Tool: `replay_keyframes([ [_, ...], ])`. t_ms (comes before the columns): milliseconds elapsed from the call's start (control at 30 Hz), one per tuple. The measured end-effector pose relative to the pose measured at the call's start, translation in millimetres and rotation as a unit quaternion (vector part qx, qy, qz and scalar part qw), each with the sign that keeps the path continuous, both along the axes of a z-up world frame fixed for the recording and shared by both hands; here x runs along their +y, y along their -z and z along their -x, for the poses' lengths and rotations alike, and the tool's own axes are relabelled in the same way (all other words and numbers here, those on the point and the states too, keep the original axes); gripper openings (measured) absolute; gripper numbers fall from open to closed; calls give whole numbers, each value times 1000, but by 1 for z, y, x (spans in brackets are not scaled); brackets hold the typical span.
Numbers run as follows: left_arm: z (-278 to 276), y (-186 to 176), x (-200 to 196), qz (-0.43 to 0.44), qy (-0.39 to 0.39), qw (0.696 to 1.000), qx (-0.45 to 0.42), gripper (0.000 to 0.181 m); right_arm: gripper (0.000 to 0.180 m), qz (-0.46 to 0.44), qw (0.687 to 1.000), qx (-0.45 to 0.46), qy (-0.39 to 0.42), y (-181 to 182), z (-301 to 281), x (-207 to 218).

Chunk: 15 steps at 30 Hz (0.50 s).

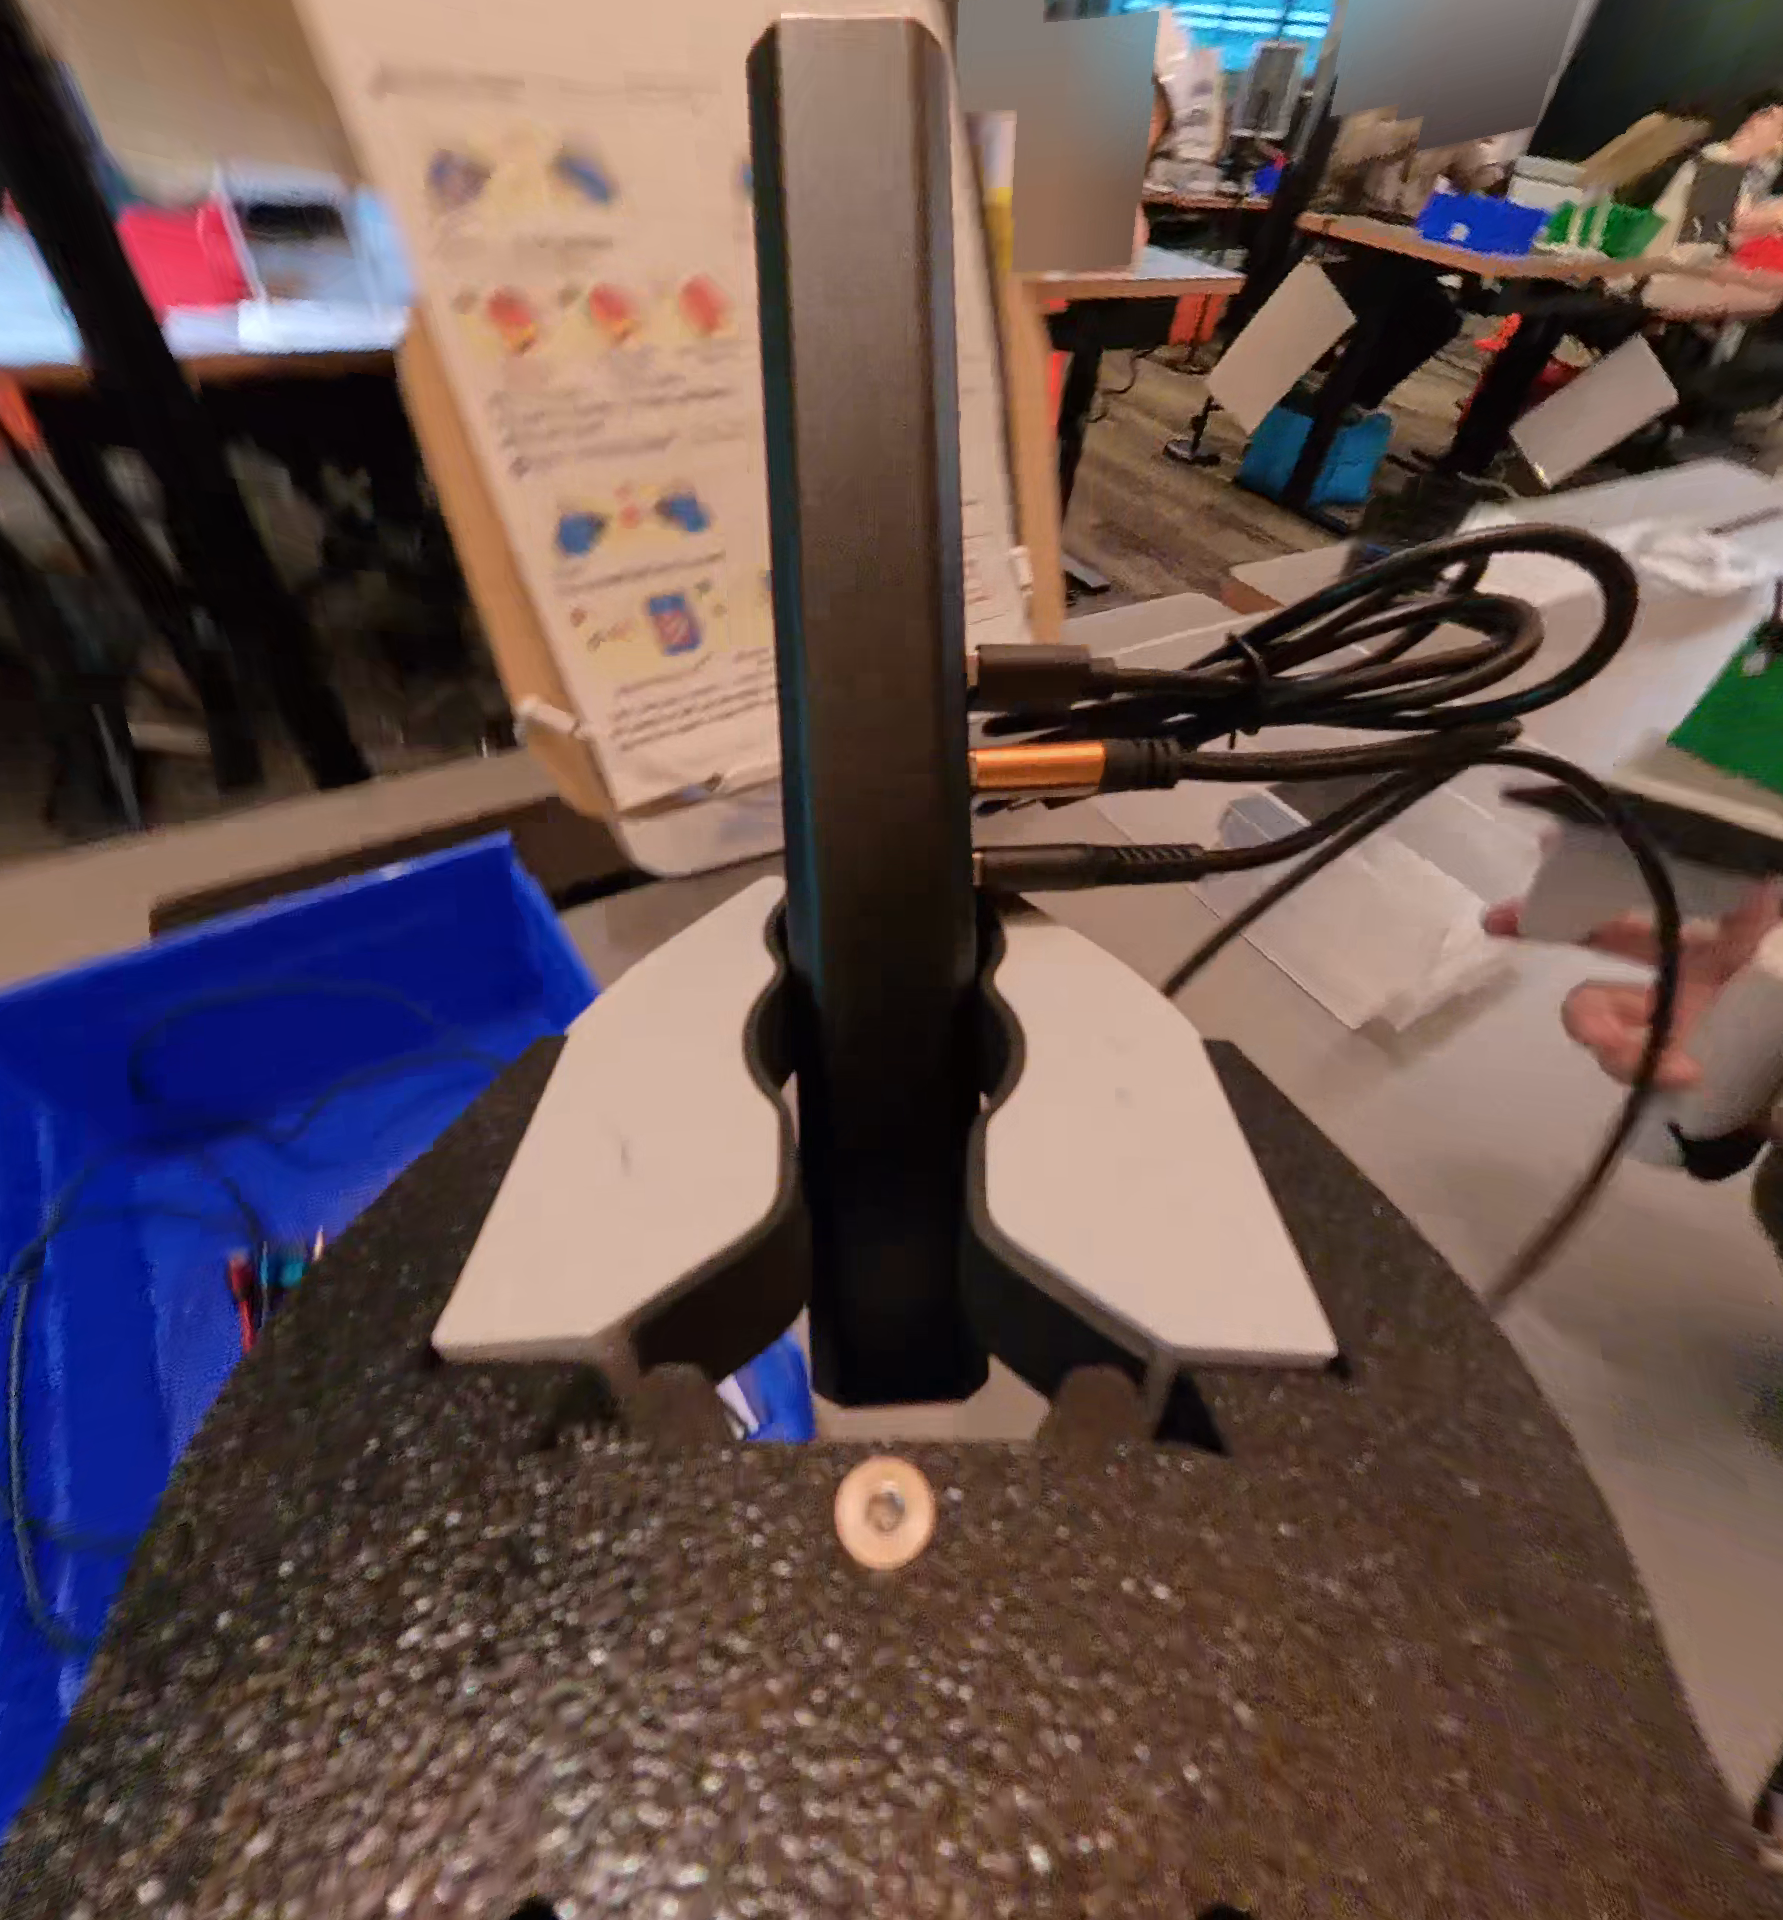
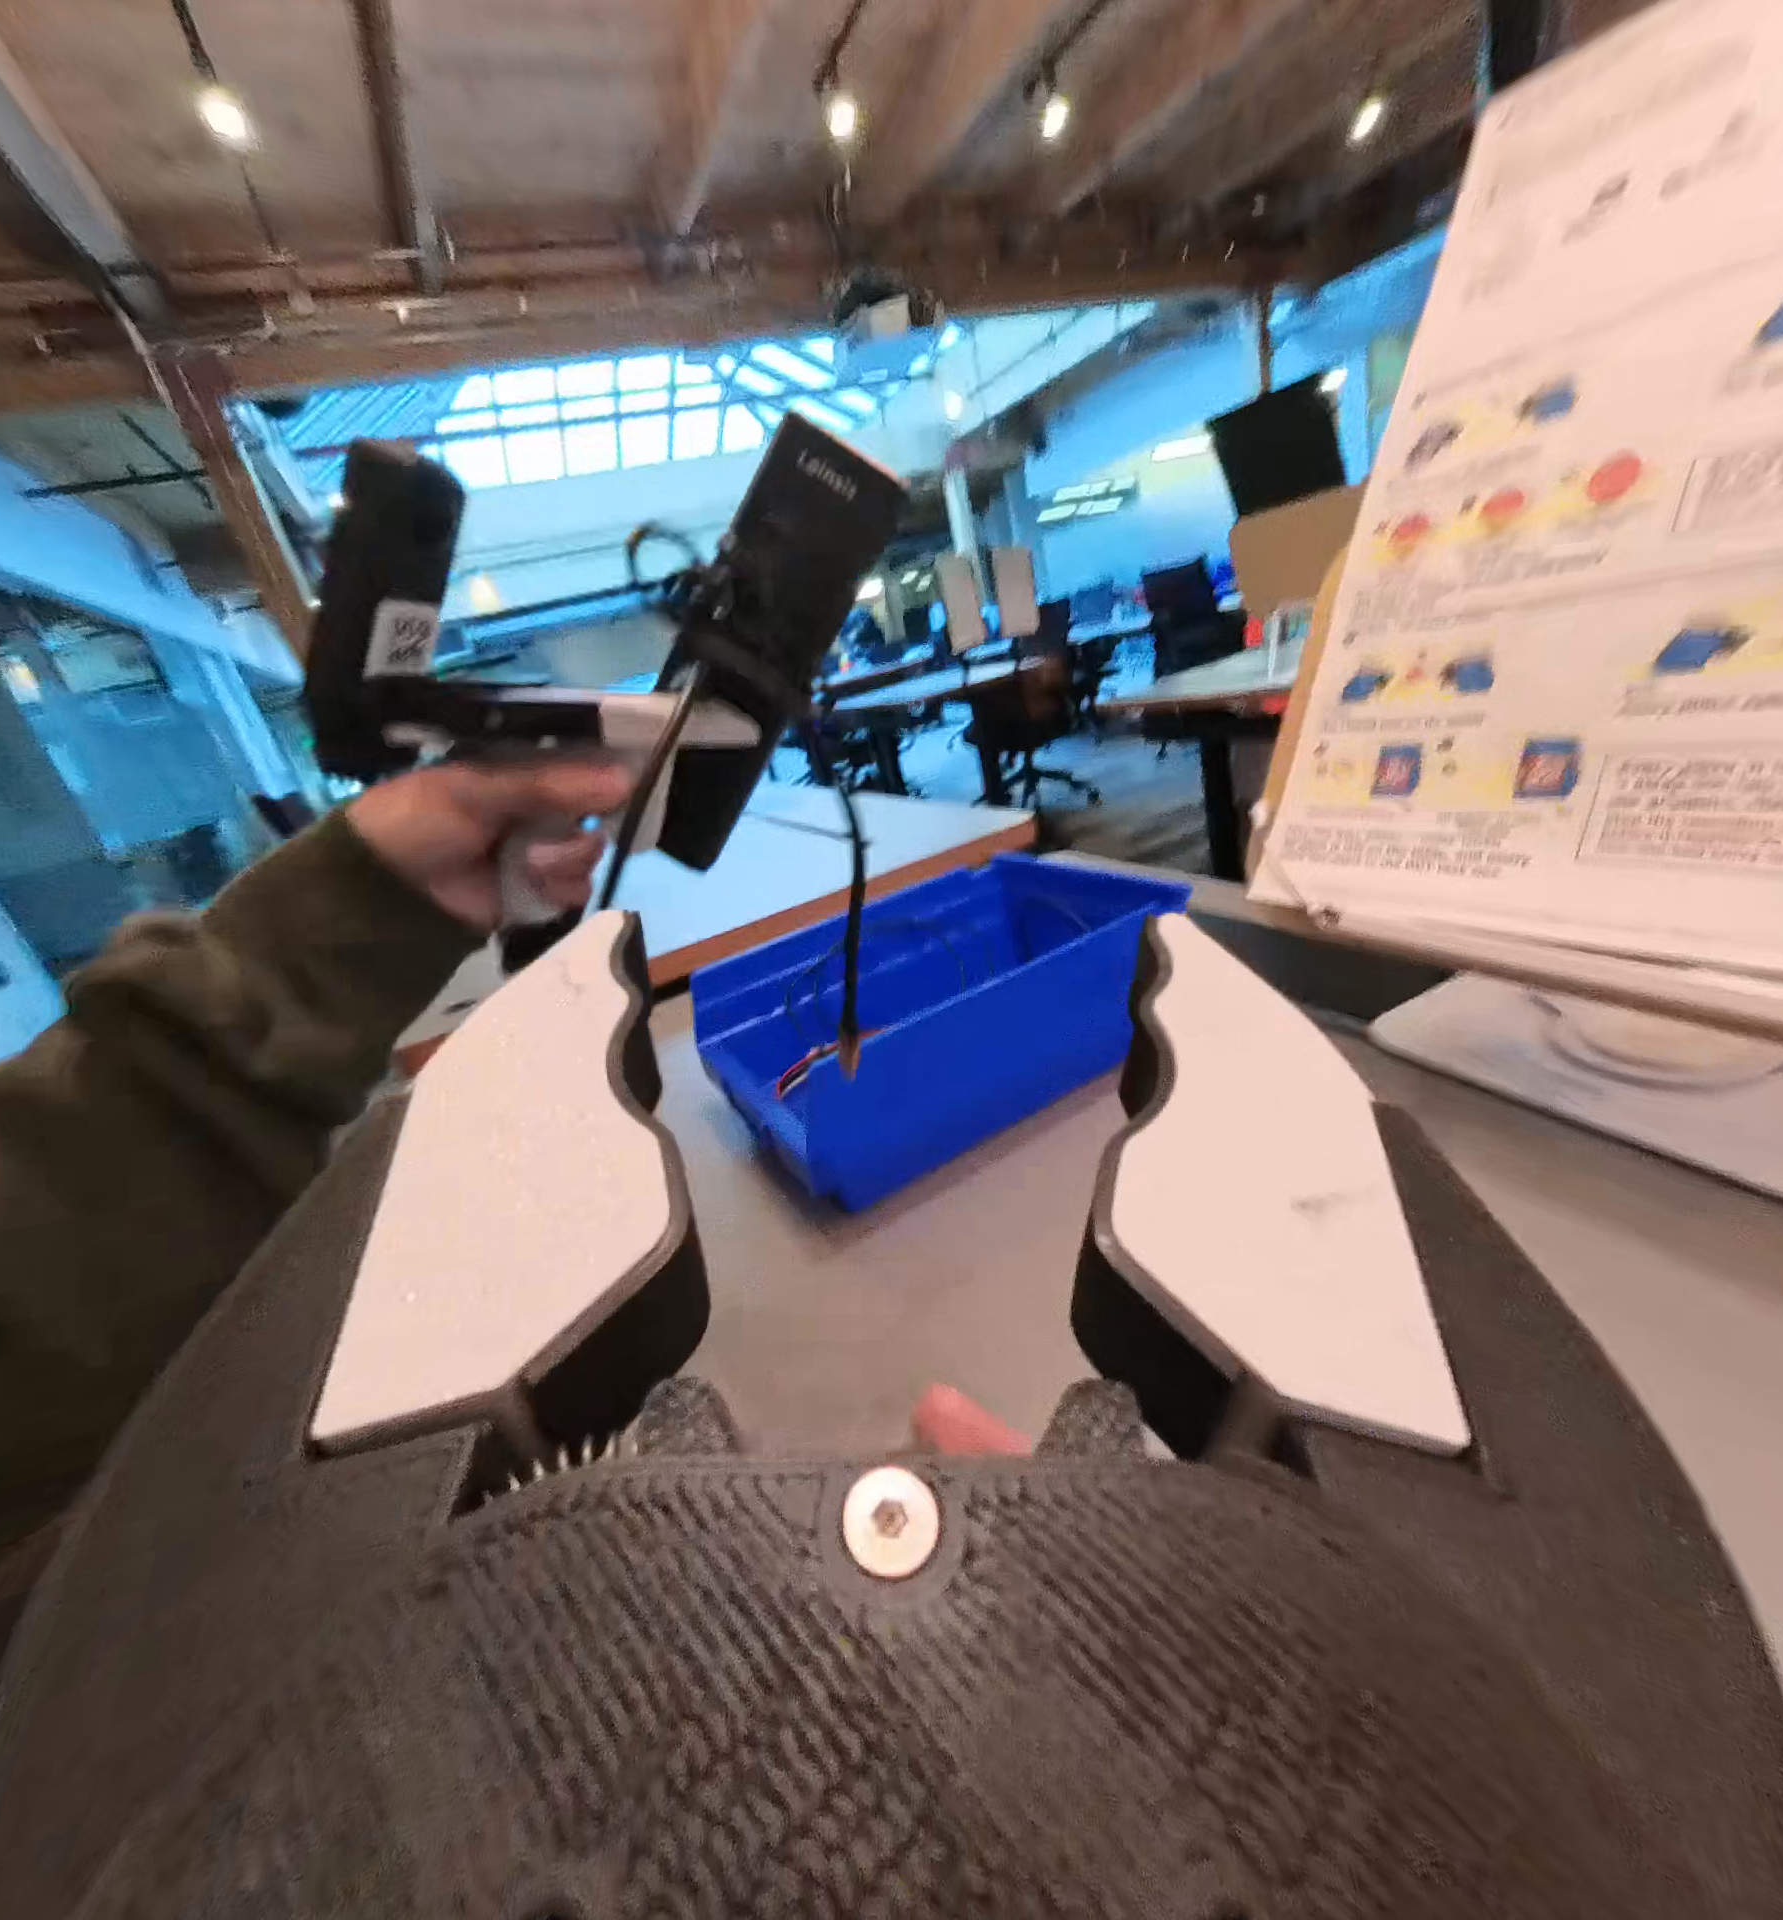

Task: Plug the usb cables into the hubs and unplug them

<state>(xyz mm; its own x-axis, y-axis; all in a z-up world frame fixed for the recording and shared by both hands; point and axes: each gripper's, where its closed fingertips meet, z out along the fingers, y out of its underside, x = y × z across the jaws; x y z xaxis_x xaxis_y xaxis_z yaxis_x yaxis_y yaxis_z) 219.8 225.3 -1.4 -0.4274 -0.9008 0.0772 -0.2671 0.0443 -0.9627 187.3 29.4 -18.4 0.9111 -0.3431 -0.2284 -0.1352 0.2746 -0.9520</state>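
Left fingers (image 1: 887, 1091) clamping upright black hub (image 1: 861, 623), right fingers (image 2: 892, 1174) spread, empty.

Black hub (image 1: 866, 623) at frame centre, gripped between pale grey fingers (image 1: 638, 1164); copper-orange plug (image 1: 1038, 771) amid black cables (image 1: 1386, 665) at right; bright blue bin (image 2: 928, 1039) mid-frame; olive-green sleeve (image 2: 139, 1143) at left; speckled black gripper body (image 1: 866, 1662) below

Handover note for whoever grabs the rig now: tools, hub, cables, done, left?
Left tool: shut on the black hub, held upright in the air.
Right tool: open, holding nothing, over the grey table near the blue bin.
Three cables are plugged into the hub's right side, slack hanging.
Done: plugging, at least these three.
Left: unplug each with the right tool.
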Motion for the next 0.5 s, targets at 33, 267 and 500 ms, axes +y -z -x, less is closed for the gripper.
replay_keyframes([
  [33,8,-2,-18,-25,13,999,-25,29,91,-8,1000,-15,22,-8,-2,-7],
  [267,45,35,-118,-213,84,964,-138,29,93,-91,991,67,-67,-14,-1,-24],
  [500,53,75,-163,-349,105,911,-194,29,73,-89,988,68,-108,1,14,12],
])
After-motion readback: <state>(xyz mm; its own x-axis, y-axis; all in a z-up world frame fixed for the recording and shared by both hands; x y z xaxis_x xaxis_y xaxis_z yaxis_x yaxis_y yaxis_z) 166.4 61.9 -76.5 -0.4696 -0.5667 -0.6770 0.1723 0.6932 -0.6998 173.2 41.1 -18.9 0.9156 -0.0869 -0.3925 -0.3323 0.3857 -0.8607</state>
